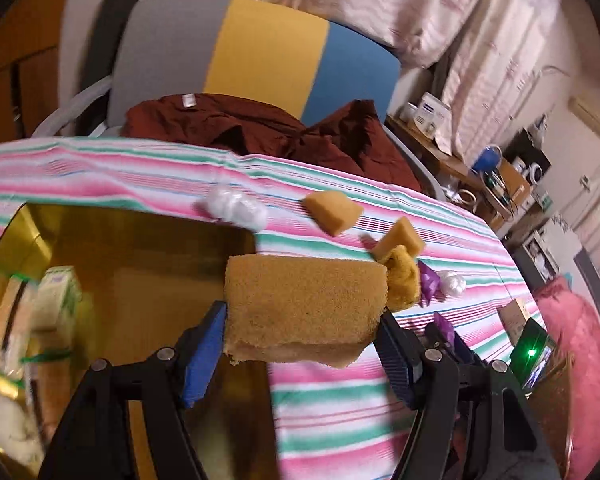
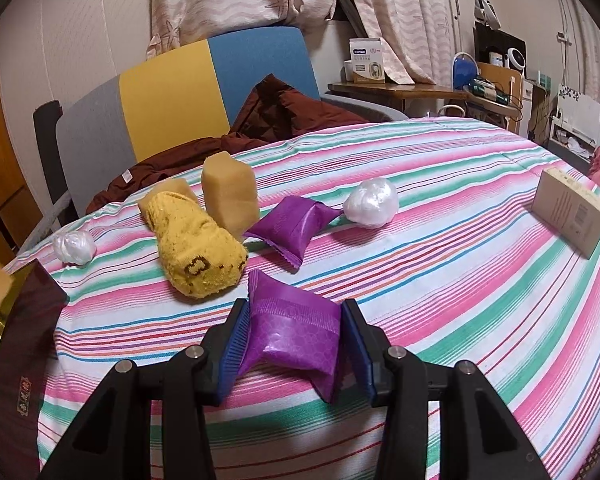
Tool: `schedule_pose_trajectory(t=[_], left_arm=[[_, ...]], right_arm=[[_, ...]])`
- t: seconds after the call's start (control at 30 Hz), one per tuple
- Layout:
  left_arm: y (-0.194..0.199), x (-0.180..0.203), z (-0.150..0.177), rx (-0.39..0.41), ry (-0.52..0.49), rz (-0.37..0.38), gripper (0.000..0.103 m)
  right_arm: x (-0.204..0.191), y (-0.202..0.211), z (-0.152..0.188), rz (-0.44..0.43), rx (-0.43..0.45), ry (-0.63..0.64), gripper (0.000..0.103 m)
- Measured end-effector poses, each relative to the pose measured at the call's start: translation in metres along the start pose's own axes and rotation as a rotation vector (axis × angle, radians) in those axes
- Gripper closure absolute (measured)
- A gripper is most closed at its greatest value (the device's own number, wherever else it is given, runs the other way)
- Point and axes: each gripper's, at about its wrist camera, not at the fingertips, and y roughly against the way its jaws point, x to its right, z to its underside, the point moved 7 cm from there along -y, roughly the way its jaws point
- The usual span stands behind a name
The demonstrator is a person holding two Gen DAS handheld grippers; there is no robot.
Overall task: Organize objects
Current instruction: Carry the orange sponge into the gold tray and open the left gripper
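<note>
My left gripper [image 1: 302, 316] is shut on a large tan sponge [image 1: 304, 308], held in the air over the right edge of an open gold-lined box [image 1: 140, 264]. My right gripper [image 2: 296, 312] is shut on a purple packet [image 2: 292, 332] low over the striped cloth [image 2: 440, 280]. Beyond it lie a yellow sock [image 2: 200, 252], an upright tan sponge [image 2: 230, 192], a second purple packet [image 2: 292, 228] and two white plastic balls [image 2: 372, 202] [image 2: 74, 246]. The left wrist view shows two more loose sponges [image 1: 328, 212] [image 1: 400, 238].
Cartons [image 1: 56, 300] lie inside the gold box, whose dark outer wall [image 2: 32, 320] stands at the table's left. A cardboard box [image 2: 572, 216] stands at the right. A chair [image 2: 220, 80] with a maroon garment [image 2: 292, 112] is behind the table.
</note>
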Motion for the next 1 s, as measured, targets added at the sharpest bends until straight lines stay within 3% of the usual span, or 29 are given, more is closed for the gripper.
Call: schedule_pose_trajectory(t=[0.4, 0.73, 0.8, 0.87, 0.9, 1.0], left_arm=[[0.020, -0.093, 0.022, -0.007, 0.124, -0.128, 0.031], [-0.002, -0.141, 0.015, -0.076, 0.152, -0.208, 0.029], [-0.007, -0.150, 0.008, -0.081, 0.163, -0.233, 0.027], [-0.005, -0.157, 0.000, -0.056, 0.191, -0.225, 0.008], [-0.001, -0.160, -0.003, -0.039, 0.200, -0.232, 0.004], [0.015, -0.161, -0.007, 0.015, 0.212, -0.199, 0.000]], right_arm=[[-0.010, 0.008, -0.002, 0.038, 0.037, 0.062, 0.058], [-0.023, 0.017, -0.003, 0.053, 0.086, 0.129, 0.058], [-0.024, 0.017, -0.004, 0.058, 0.086, 0.135, 0.058], [-0.024, 0.017, -0.004, 0.060, 0.090, 0.137, 0.058], [-0.024, 0.017, -0.004, 0.062, 0.090, 0.138, 0.058], [-0.025, 0.017, -0.003, 0.066, 0.086, 0.145, 0.058]])
